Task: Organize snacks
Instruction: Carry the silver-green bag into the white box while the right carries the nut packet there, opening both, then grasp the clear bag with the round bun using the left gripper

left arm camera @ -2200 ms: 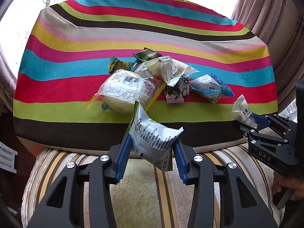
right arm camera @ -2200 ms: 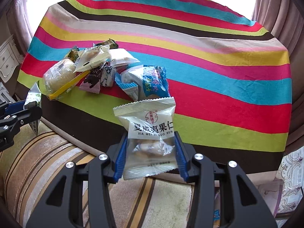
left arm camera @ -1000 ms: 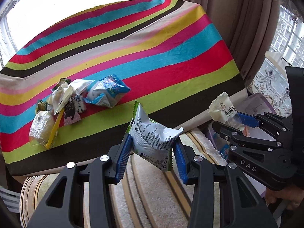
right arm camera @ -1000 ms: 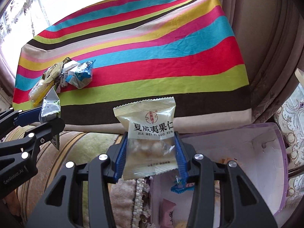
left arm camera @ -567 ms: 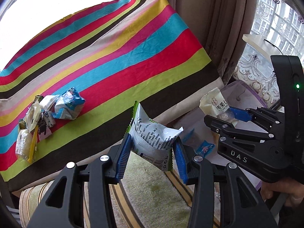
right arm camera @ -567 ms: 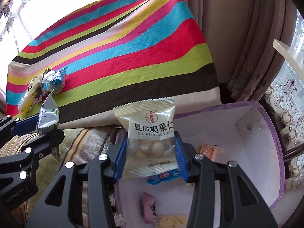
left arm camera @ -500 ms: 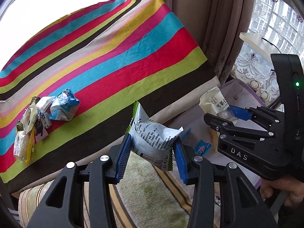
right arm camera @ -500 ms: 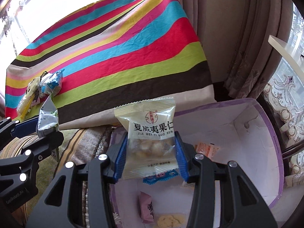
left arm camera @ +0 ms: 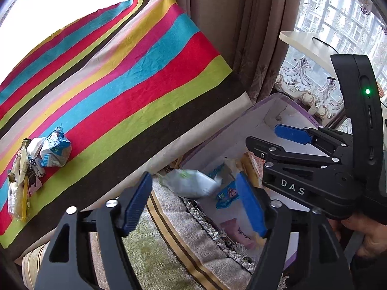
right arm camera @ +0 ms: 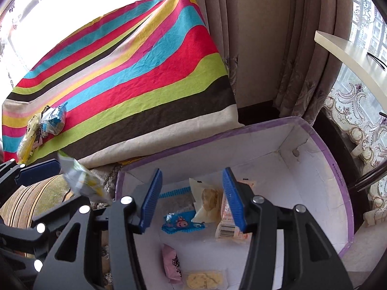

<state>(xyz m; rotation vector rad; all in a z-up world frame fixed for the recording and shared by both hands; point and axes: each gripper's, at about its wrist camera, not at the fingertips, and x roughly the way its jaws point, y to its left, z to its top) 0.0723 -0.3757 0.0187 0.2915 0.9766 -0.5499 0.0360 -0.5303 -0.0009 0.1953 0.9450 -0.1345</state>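
Observation:
My left gripper [left arm camera: 193,205] hangs over the near edge of a white box with a purple rim [right arm camera: 326,157], its jaws opening. The white-and-green packet [left arm camera: 191,183] has left its pads and shows as a blur in mid-air just beyond them. My right gripper [right arm camera: 192,200] is above the inside of the box, jaws opening too. The clear nut packet [right arm camera: 208,200] lies on the box floor below its fingers, free of the pads. A small pile of wrapped snacks [left arm camera: 36,159] rests on the striped cloth [left arm camera: 121,84] at the far left.
The box also holds a blue packet [right arm camera: 183,222], a pink one [right arm camera: 171,263], a yellow biscuit pack [right arm camera: 205,278] and an orange-white pack [right arm camera: 229,222]. A striped cushion [left arm camera: 169,241] lies by the box. Curtains [right arm camera: 266,48] hang behind it.
Both grippers swung right from the snack pile to the box. Both opened: the white-and-green packet left the left gripper and the nut packet dropped from the right one into the box.

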